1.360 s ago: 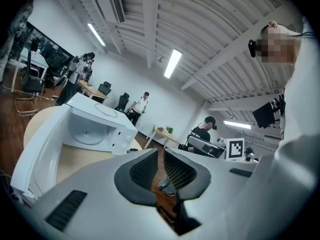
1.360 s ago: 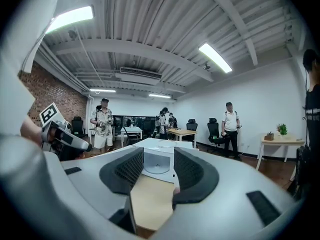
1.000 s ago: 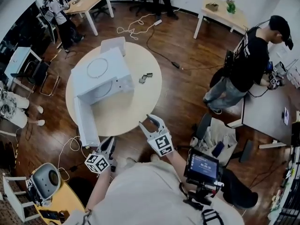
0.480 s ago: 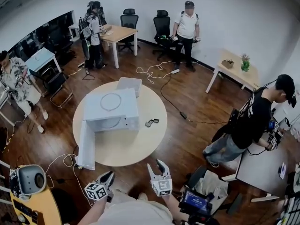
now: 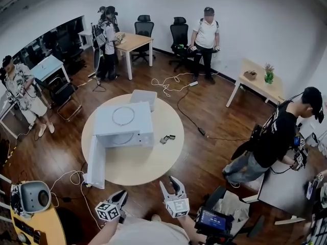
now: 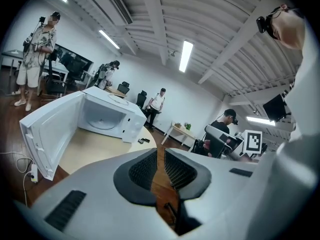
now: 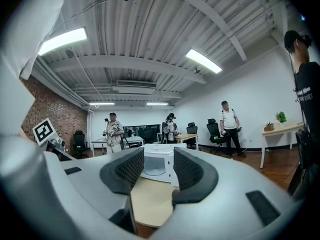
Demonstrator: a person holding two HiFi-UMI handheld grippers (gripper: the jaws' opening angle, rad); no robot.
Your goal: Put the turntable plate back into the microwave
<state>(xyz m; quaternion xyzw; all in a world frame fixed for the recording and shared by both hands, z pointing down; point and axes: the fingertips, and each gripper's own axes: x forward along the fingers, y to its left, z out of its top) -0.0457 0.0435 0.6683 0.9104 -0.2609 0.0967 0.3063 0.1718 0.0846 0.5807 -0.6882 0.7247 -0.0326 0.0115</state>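
turntable plate (image 5: 123,116) atop microwave (image 5: 144,112), far from left gripper (image 5: 122,193) (right gripper (image 5: 169,181) too)

No readable words, brands or numbers anywhere. Black-white square marker codes on cube of left gripper (image 5: 121,194), lower left of head view, and of right gripper (image 5: 169,183), lower centre. Small screen (image 5: 213,221), lower right: characters too blurred

White walls (image 5: 265,19) enclose a dark wood floor (image 5: 219,106), 2 black office chairs (image 5: 179,34) and pale desks (image 5: 255,80).
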